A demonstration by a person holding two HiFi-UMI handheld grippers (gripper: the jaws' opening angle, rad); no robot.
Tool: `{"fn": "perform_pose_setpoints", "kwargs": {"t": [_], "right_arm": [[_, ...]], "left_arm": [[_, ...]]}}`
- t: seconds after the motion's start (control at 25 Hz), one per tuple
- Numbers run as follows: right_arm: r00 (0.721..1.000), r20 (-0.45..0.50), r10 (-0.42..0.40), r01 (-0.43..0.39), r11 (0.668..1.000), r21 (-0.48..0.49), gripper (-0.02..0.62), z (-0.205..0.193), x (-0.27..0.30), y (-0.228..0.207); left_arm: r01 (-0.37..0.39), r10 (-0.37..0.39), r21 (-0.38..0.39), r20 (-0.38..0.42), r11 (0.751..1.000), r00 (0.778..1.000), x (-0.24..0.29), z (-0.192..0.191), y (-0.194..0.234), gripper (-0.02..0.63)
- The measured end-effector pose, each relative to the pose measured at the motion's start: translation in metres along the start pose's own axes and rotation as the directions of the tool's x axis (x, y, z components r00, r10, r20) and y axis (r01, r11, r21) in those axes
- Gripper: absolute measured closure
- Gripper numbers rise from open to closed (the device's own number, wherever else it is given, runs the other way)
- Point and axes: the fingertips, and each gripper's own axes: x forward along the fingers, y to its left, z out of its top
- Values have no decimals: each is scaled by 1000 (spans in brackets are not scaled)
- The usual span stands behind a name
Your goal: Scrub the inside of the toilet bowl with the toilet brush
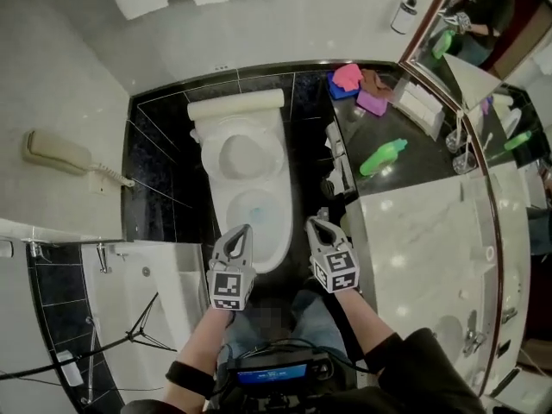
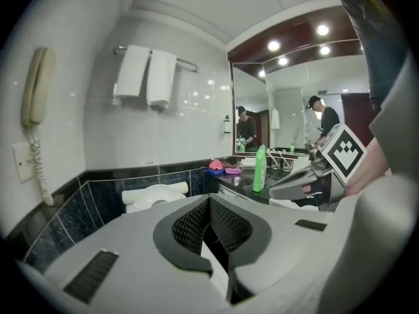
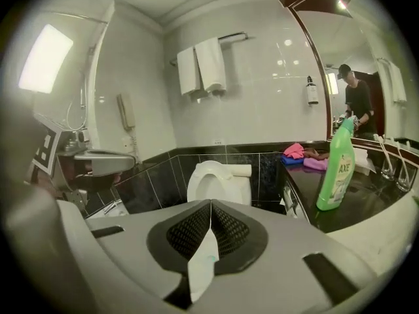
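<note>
Two risks stand out, and both come from the same fact: neither tool has the toilet brush, and no view shows it clearly enough to name. Some white fittings (image 1: 338,158) sit in the narrow gap just right of the toilet (image 1: 211,198), between it and the dark surface (image 1: 379,132). They are too small to tell apart, so the brush may or may not be among them.

If it is there, reaching into that tight gap could knock a tool against the side of the toilet or the edge of the surface. It could also tip the green bottle (image 1: 382,156), which lies on the surface further right of the toilet. A slim brush handle caught off-centre would probably twist or slip in the pads. It could then drop into the blue water (image 1: 255,210) in the bowl and splash over the rim. The raised lid (image 1: 241,153) at the back of the toilet leaves the bowl open, so scrubbing itself needs no other preparation.

The left hand-held gripper (image 2: 209,199) hangs above the near rim of the toilet, towards its left. Its jaws meet at the tips and there is nothing between them. The right hand-held gripper (image 3: 209,203) hangs beside it, above the near right corner of the toilet. Its jaws are also pressed fully together and empty. Neither touches the toilet. Both would have to spread their jaws before they could take any handle.
</note>
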Motion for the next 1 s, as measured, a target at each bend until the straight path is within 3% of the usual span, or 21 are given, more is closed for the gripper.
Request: {"fn": "perform_pose_setpoints", "kwargs": {"t": [0.12,0.36,0.64,1.0], "right_arm": [[999,5,47,-47,999,-19,591,20,-3,19],[996,24,91,-90,995,-31,591,53,-6,48],[993,21,114,-113,993,-36,591,70,-10,73],[996,1,88,-88,995,-53,591,70,-14,68]], "left_arm": [[-70,70,-15,7,997,998,-29,13,26,603],[-142,142,-13,11,990,990,-69,17,66,603],[-158,159,-17,13,987,987,-89,17,88,603],[-167,168,-24,28,986,985,-91,27,99,603]]}}
